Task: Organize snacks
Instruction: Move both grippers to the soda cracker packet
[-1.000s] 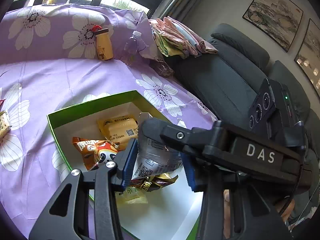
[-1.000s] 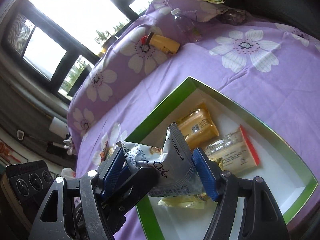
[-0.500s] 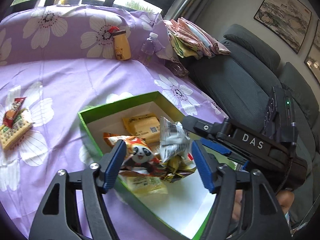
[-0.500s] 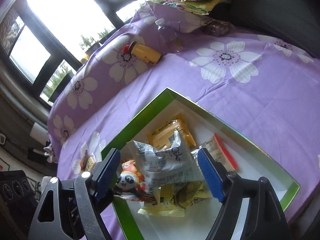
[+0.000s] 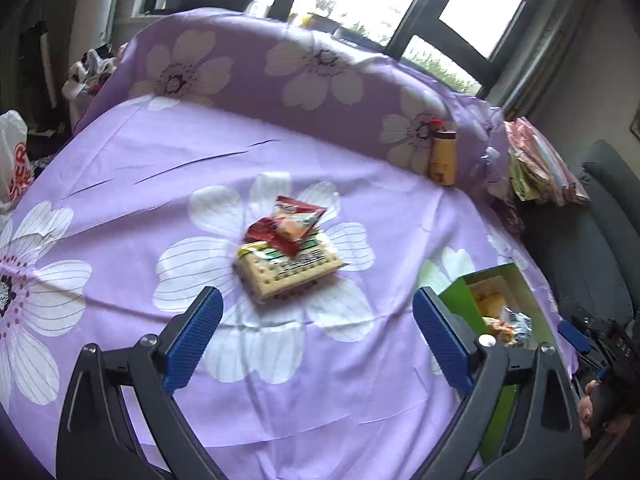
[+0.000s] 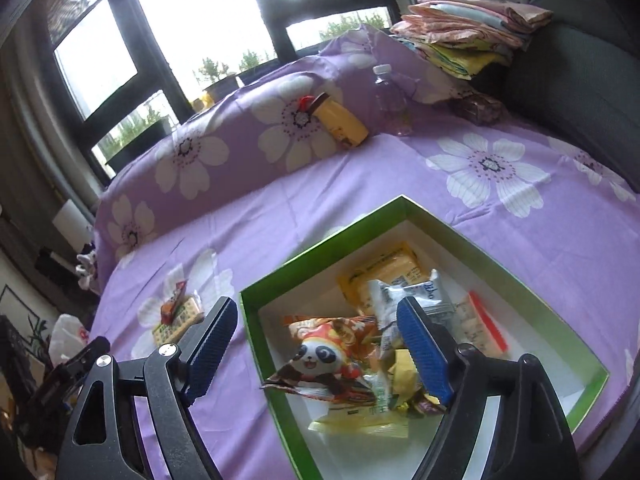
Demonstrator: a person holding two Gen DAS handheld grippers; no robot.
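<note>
A green box (image 6: 472,240) with a white inside lies on the purple flowered cloth. It holds several snack packs, among them a panda pack (image 6: 324,356), a silver pack (image 6: 404,300) and a yellow pack (image 6: 384,276). My right gripper (image 6: 320,348) is open and empty just above the box's near left corner. My left gripper (image 5: 316,336) is open and empty, facing a cracker pack (image 5: 288,268) with a red snack pack (image 5: 288,224) on top of it, out on the cloth. The box (image 5: 464,300) shows at the right in the left wrist view.
A yellow bottle (image 6: 340,120) and a clear water bottle (image 6: 392,100) lean against the raised back of the cloth. Folded cloths (image 6: 468,28) are stacked on a dark sofa (image 6: 580,92) at the right. A white plastic bag (image 5: 12,152) sits at the far left.
Both grippers let go of the silver pack, which now lies in the box. My left gripper opened and swung left to face the cracker and red packs. My right gripper opened wide and drew back.
</note>
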